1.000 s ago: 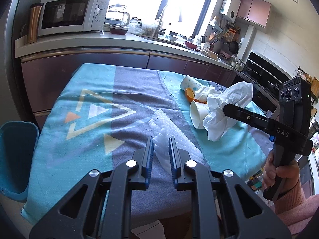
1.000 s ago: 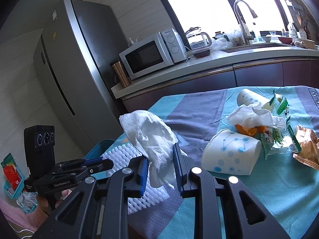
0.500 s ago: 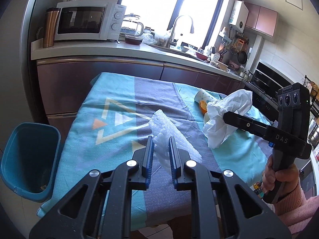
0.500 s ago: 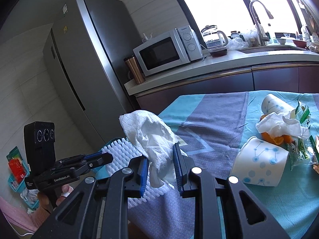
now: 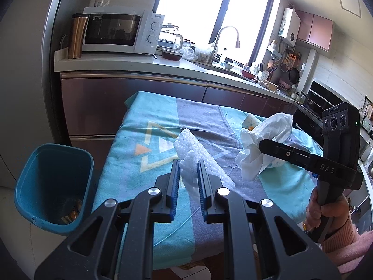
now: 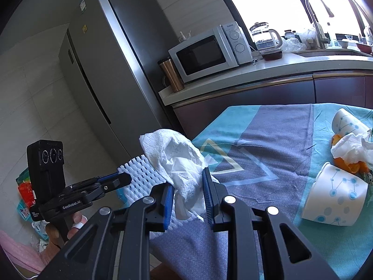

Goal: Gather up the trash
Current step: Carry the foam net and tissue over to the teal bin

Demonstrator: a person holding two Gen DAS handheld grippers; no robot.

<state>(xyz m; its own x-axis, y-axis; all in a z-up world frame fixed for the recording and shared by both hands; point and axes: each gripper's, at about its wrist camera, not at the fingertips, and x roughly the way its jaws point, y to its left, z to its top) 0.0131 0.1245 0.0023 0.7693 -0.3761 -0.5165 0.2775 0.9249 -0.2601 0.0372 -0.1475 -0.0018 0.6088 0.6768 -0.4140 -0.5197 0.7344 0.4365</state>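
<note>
My left gripper (image 5: 188, 163) is shut on a white foam net sleeve (image 5: 191, 154) and holds it above the table's near left part; the sleeve also shows in the right wrist view (image 6: 139, 177). My right gripper (image 6: 188, 175) is shut on a crumpled white tissue (image 6: 179, 163), seen too in the left wrist view (image 5: 263, 140). A blue trash bin (image 5: 53, 184) stands on the floor left of the table, with some trash at its bottom. Two paper cups (image 6: 335, 200), another tissue (image 6: 349, 144) and orange peel (image 6: 349, 165) lie on the table.
The table has a teal and grey cloth (image 5: 144, 144). Behind it runs a kitchen counter (image 5: 130, 67) with a microwave (image 5: 116, 33), a steel mug and a kettle. A fridge (image 6: 112, 70) stands at the left.
Both grippers have pulled back and leftward from the table with their loads. The blue bin has come further into the left wrist view.
</note>
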